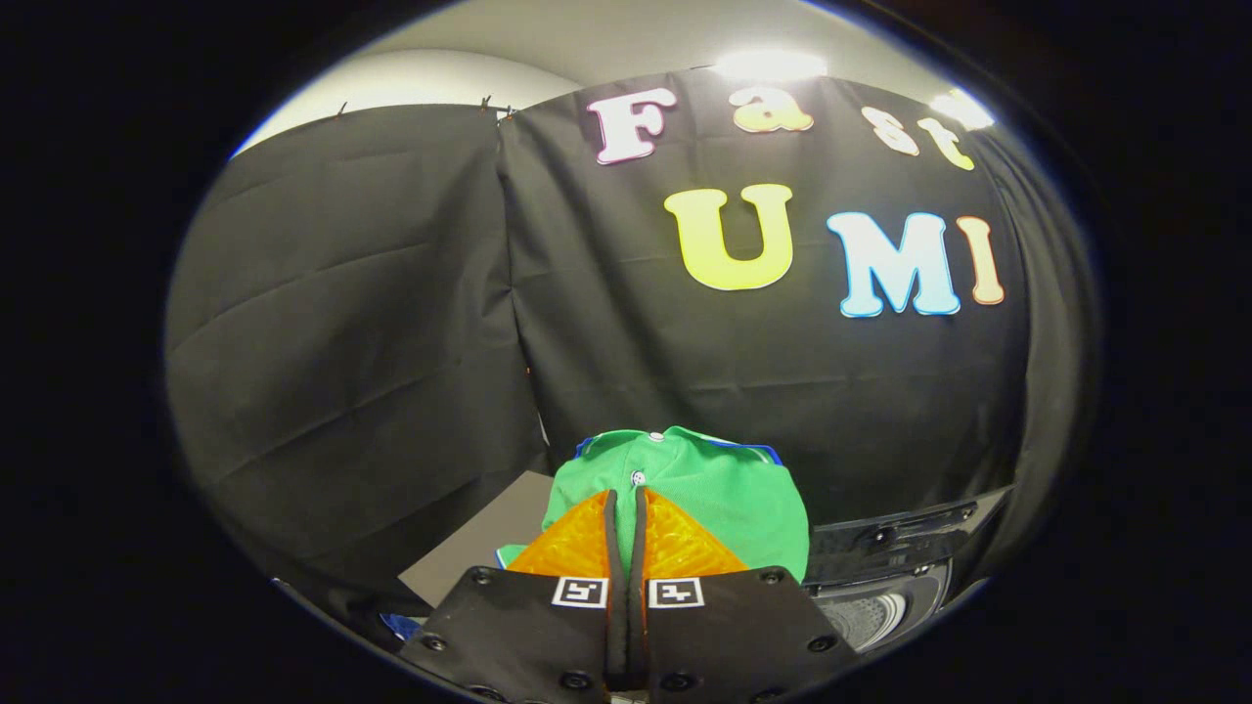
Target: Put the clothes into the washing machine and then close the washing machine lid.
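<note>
Closest to the lens, the gripper (626,508) is holding its fingers nearly together, pinching a fold of the green garment (704,489), which is bunching up just ahead of and beyond the tips with its buttons showing. Off to the right and lower, the washing machine (885,572) is sitting with its drum opening exposed. By my reading, the carrying step is in hand. Next, the garment needs moving right and down over the drum before the fingers part; the lid comes afterward.
</note>
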Action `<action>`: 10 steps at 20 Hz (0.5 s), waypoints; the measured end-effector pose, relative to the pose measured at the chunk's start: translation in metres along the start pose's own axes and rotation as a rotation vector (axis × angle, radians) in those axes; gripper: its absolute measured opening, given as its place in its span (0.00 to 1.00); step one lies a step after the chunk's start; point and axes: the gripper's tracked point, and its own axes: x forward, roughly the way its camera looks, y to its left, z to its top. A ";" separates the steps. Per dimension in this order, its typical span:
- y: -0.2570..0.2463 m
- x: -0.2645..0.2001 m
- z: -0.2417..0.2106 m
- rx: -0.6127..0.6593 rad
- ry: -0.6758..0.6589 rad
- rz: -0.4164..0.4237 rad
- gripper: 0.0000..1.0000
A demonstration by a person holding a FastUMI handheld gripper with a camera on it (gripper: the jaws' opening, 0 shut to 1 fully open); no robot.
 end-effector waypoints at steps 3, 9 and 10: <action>-0.027 -0.014 0.008 -0.014 -0.026 -0.027 0.01; -0.095 -0.044 0.019 -0.002 -0.068 -0.100 0.01; -0.108 -0.050 0.020 0.002 -0.073 -0.116 0.01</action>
